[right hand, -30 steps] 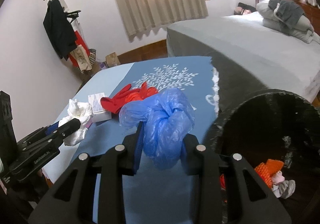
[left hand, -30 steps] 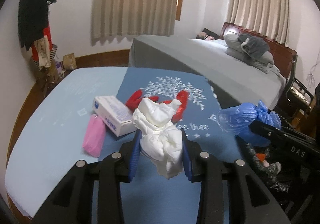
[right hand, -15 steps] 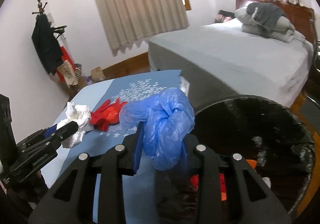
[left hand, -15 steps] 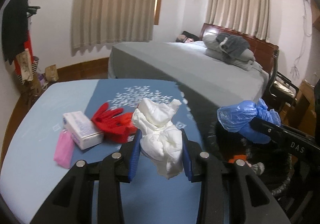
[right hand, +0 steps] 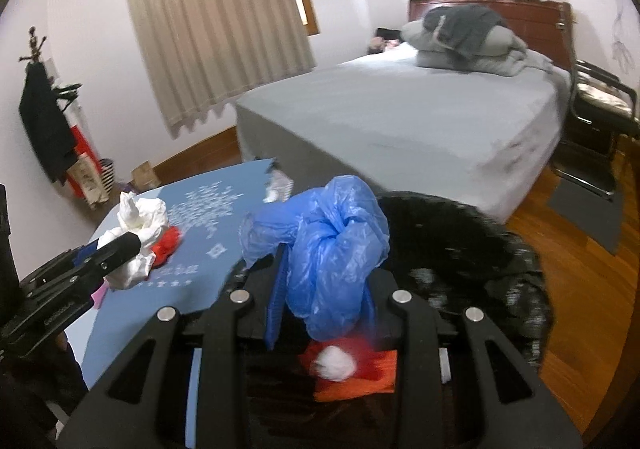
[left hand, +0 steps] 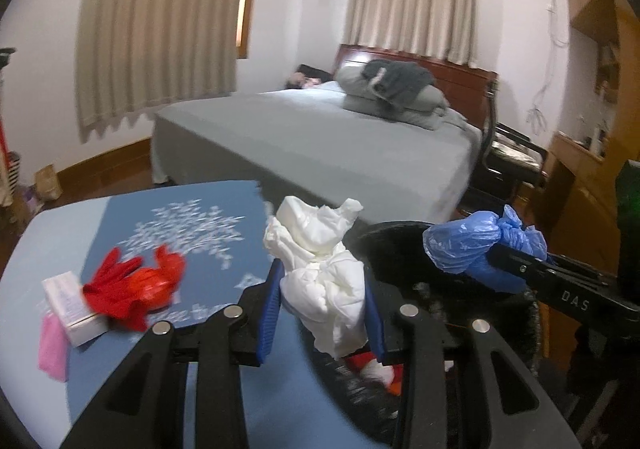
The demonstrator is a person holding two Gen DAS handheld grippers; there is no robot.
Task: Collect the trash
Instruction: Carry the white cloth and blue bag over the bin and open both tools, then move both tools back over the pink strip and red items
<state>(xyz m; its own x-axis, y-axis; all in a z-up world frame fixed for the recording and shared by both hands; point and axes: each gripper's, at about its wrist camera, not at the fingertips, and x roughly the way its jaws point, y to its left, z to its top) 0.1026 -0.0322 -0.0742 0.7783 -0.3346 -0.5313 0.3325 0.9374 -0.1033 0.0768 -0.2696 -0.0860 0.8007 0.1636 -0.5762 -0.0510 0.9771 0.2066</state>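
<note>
My left gripper point(left hand: 324, 301) is shut on a crumpled white tissue wad point(left hand: 320, 269), held at the near left rim of a black-lined trash bin point(left hand: 400, 245). My right gripper point(right hand: 324, 281) is shut on a scrunched blue plastic bag point(right hand: 328, 245) and hangs over the bin's mouth point(right hand: 460, 249). Inside the bin lie red and orange scraps point(right hand: 360, 373) and a white ball point(right hand: 334, 363). In the left wrist view the right gripper point(left hand: 488, 261) shows at the right with the blue bag point(left hand: 468, 245). In the right wrist view the left gripper point(right hand: 128, 249) shows at the left with the tissue point(right hand: 138, 225).
A red glove point(left hand: 132, 285), a small white box point(left hand: 72, 305) and a pink packet point(left hand: 54, 345) lie on the blue-covered table point(left hand: 60, 233). A grey bed point(left hand: 320, 145) stands beyond, a black chair point(right hand: 600, 117) beside it, a coat rack point(right hand: 44, 117) by the left wall.
Both grippers have swung right from above the table to the black bin, each still holding its load. The table items have slid left in view and the bin's contents now show.
</note>
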